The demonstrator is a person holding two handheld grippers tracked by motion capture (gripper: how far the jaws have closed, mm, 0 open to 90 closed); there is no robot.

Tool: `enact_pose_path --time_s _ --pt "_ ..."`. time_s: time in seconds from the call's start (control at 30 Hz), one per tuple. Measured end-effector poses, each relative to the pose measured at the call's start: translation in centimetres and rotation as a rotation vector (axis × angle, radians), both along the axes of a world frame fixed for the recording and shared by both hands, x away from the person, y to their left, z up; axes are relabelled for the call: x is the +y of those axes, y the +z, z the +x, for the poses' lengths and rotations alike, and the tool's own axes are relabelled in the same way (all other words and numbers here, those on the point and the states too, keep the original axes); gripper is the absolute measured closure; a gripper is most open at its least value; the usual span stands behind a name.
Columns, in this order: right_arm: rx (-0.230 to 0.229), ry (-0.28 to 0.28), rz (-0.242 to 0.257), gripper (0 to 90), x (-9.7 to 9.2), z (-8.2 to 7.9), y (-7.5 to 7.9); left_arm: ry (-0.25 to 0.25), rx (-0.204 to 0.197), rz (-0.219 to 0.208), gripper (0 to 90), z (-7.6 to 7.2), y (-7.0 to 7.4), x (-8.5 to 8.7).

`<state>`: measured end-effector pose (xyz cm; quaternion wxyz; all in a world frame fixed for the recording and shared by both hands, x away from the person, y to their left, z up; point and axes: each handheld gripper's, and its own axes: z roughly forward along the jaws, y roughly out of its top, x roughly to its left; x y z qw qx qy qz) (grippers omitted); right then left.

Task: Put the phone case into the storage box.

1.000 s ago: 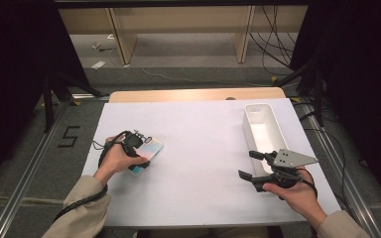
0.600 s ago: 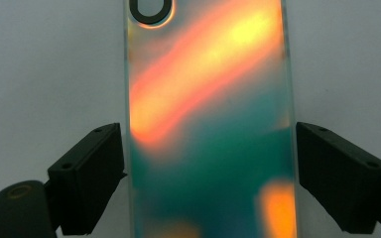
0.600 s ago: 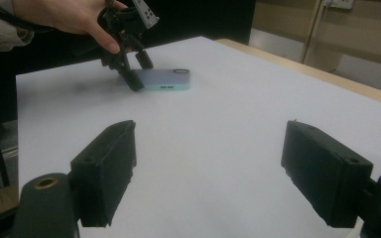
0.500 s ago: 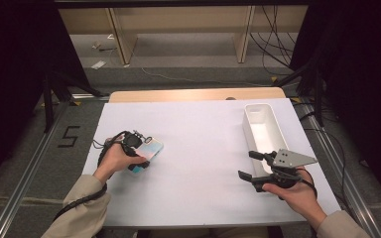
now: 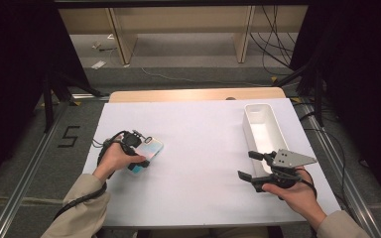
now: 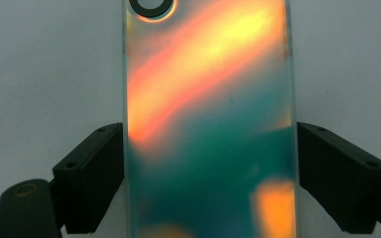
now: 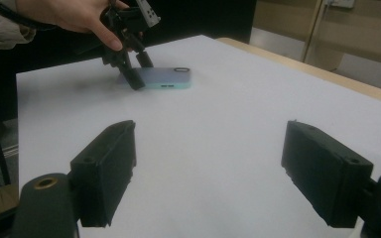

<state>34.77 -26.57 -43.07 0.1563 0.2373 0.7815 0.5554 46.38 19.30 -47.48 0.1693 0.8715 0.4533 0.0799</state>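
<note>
While the phone [image 6: 208, 124] lies flat on the white table [image 5: 198, 148], I hold my left gripper [image 5: 138, 148] over its near end, one jaw on each long edge. In the left gripper view both pads sit right at the phone's sides, the left one against the edge and the right one at most a sliver off it; I cannot tell whether they press on it yet. The phone's back shimmers orange and teal, and its camera ring [image 6: 151, 6] points away from my hand. In the right gripper view the phone rests on the sheet, not lifted.

My right gripper [image 5: 258, 167] is well apart from the phone, hovering low over the table with its jaws wide and nothing between them. Just beyond it, farther still from the phone, stands a long white tray [image 5: 260, 126] near the table's right edge.

The white sheet covers most of a wooden tabletop [image 5: 193, 94], whose bare strip shows past the phone at the far side. Beyond that are wooden shelf legs [image 5: 121, 37], grey floor and loose cables [image 5: 273, 44]; a "5" [image 5: 69, 136] is marked on the floor left of the phone.
</note>
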Motion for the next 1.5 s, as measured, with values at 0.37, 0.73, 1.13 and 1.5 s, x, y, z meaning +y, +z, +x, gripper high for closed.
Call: enact_pose_path --time_s 0.37,0.73,1.13,1.5 --pt "0.002 0.005 -0.001 22.1 0.03 0.00 -0.02 0.007 0.004 -0.006 16.2 0.00 0.05 0.04" --pt "0.002 0.004 -0.002 22.1 0.02 -0.04 0.00 0.008 0.003 -0.005 16.7 -0.02 0.06 0.14" --pt "-0.002 0.004 -0.002 22.1 -0.02 -0.06 0.08 0.012 -0.005 -0.016 16.9 -0.12 0.03 0.18" --pt "-0.002 0.004 0.000 22.1 -0.03 -0.05 0.10 0.014 -0.021 -0.019 17.0 -0.22 0.28 0.36"
